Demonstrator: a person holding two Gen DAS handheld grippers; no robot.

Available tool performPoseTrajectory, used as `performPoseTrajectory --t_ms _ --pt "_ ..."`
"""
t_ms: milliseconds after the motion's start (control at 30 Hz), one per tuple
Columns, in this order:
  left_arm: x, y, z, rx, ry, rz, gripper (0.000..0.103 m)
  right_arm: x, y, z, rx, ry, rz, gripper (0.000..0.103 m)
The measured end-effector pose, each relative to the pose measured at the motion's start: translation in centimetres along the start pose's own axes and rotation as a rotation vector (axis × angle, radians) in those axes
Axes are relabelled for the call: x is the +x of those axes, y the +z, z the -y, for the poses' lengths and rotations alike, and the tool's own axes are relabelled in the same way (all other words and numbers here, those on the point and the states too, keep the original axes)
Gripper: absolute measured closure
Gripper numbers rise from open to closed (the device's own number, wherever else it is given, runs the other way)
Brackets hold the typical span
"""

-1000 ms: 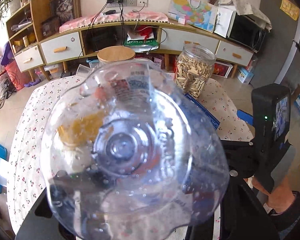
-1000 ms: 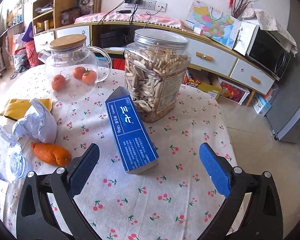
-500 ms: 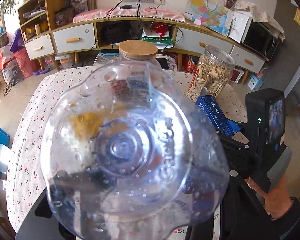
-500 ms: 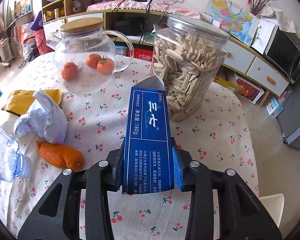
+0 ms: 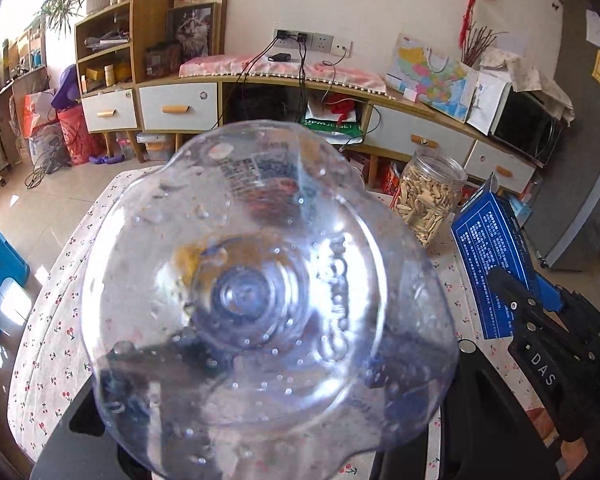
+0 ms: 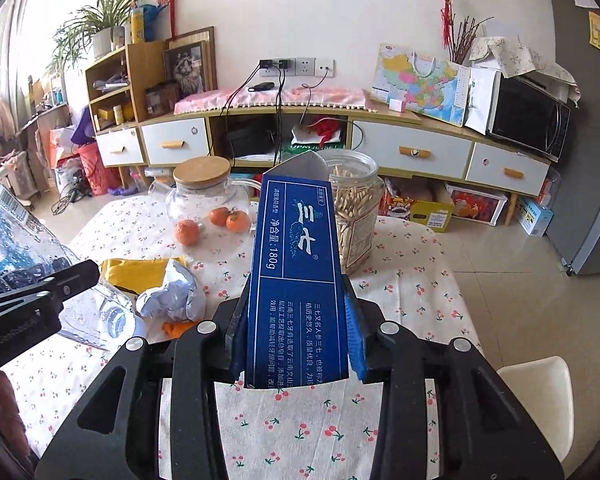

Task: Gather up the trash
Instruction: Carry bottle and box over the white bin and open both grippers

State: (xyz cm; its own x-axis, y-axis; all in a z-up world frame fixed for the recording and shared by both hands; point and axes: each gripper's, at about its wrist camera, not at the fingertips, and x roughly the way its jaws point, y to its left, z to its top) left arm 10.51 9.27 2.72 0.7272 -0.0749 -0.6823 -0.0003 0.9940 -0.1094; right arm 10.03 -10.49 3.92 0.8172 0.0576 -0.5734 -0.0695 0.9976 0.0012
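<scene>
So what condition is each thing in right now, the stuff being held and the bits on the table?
Blue box: top flap open, gripped in the right tool, off the table.
Clear plastic bottle: empty apart from droplets, held in the left tool.
Glass teapot: wooden lid on.
Seed jar: lid on, nearly full.
White paper: crumpled, on the tablecloth.
Yellow packet: lying flat.

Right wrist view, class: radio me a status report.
Right gripper shut on blue cardboard box. Left gripper shut on clear plastic bottle. Crumpled paper remains.
</scene>
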Motion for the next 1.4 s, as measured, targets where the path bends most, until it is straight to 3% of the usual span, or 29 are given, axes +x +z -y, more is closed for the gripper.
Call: performPoseTrajectory --t_ms 133,600,1067,1400 --pt "-0.3 -0.1 1.3 0.008 -0.022 0.020 0.058 -1.3 -0.6 0.8 0.004 -0.060 0.047 0.067" --pt "-0.3 -0.7 7.3 0.078 -0.077 0.040 0.058 -2.5 -2.6 5.3 0.064 -0.157 0.068 0.066" --pt "0.3 -1.9 14.2 0.158 -0.139 0.016 0.058 -3.8 -4.5 12.6 0.141 -0.254 0.036 0.066" --pt "0.5 -3.0 19.1 0.202 -0.188 0.002 0.058 -4.7 -6.8 19.4 0.216 -0.402 -0.018 0.066"
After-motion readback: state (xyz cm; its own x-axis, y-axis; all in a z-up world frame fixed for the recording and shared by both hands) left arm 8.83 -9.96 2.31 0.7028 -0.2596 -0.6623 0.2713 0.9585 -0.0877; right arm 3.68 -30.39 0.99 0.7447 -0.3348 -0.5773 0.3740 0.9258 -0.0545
